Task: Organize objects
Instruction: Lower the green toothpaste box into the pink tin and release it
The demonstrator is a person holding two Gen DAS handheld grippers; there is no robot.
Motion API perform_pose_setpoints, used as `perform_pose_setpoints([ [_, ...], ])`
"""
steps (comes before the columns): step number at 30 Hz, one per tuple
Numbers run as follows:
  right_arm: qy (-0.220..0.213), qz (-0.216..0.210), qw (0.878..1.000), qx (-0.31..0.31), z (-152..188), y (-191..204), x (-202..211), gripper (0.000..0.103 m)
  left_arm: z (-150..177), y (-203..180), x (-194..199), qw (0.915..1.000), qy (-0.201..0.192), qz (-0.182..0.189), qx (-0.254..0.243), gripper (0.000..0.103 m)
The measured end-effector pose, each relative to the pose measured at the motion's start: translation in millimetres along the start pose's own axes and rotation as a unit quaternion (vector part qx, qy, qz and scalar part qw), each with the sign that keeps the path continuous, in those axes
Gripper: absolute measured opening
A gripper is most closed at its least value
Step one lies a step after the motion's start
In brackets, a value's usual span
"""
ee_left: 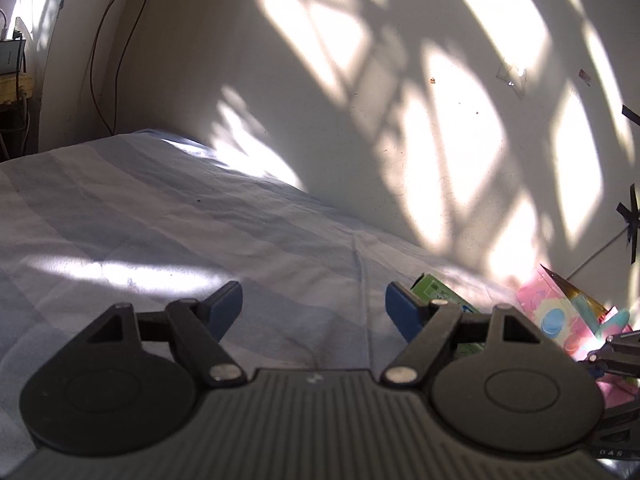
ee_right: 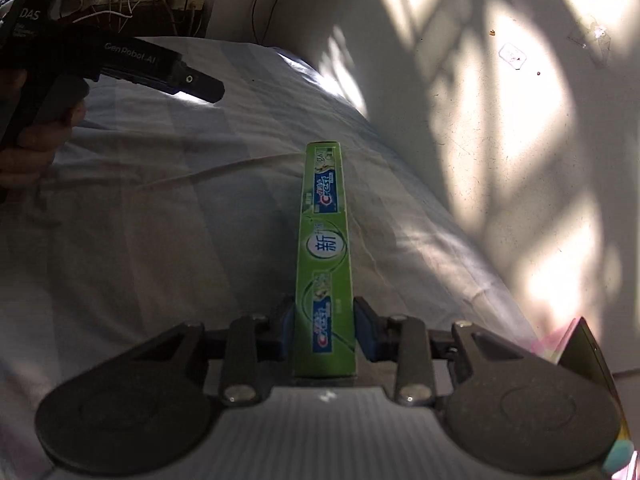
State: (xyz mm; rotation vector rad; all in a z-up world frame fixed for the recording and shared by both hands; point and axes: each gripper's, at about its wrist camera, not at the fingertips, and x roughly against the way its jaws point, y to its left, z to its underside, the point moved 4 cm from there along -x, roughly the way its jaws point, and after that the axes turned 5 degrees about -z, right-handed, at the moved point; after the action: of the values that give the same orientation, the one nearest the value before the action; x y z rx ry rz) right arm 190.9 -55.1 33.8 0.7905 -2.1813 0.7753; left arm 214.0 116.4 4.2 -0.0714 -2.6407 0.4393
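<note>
Right gripper (ee_right: 324, 330): clamped on the near end of a green toothpaste box (ee_right: 326, 248), pads hard against both long sides, box jutting forward above the bed (ee_right: 160, 240). Left gripper (ee_left: 314, 312): wide apart, empty, held over bare sheet, with a hand (ee_right: 32, 144) visible on its handle in the right view.

Step in hand, by judgement: carrying the box, just picked up, toward wherever it belongs. Next move likely to call for a level carry and a gentle set-down; long box, gripped at one end, so prone to droop or swing. Destination not visible.

Counted: one toothpaste box, seen in both views; one pink patterned bag (ee_left: 560, 312) beside it near the wall (ee_left: 400, 80), contents unclear; two grippers; nothing else loose on the bed.
</note>
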Motion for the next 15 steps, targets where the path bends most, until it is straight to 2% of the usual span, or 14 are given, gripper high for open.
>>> perform_pose_setpoints([
  [4, -0.01, 0.002, 0.999, -0.036, 67.2, 26.3, 73.9, 0.031, 16.8, -35.9, 9.4, 0.9942, 0.035, 0.094, -0.039, 0.08],
  [8, -0.03, 0.046, 0.991, -0.121, 124.3, 31.0, 123.6, 0.038, 34.5, -92.9, 32.4, 0.9808, 0.046, 0.167, -0.09, 0.083],
  [10, -0.048, 0.067, 0.984, -0.155, 141.2, 31.0, 134.2, 0.044, 42.5, -119.2, 37.1, 0.9726, 0.063, 0.202, -0.097, 0.088],
  [12, -0.068, 0.078, 0.975, -0.198, 154.1, 25.5, 136.5, 0.054, 49.0, -139.8, 36.1, 0.9678, 0.077, 0.215, -0.106, 0.091],
  [15, -0.093, 0.072, 0.959, -0.259, 171.8, 20.8, 136.1, 0.058, 65.3, -163.5, 26.9, 0.9632, 0.092, 0.208, -0.144, 0.091],
])
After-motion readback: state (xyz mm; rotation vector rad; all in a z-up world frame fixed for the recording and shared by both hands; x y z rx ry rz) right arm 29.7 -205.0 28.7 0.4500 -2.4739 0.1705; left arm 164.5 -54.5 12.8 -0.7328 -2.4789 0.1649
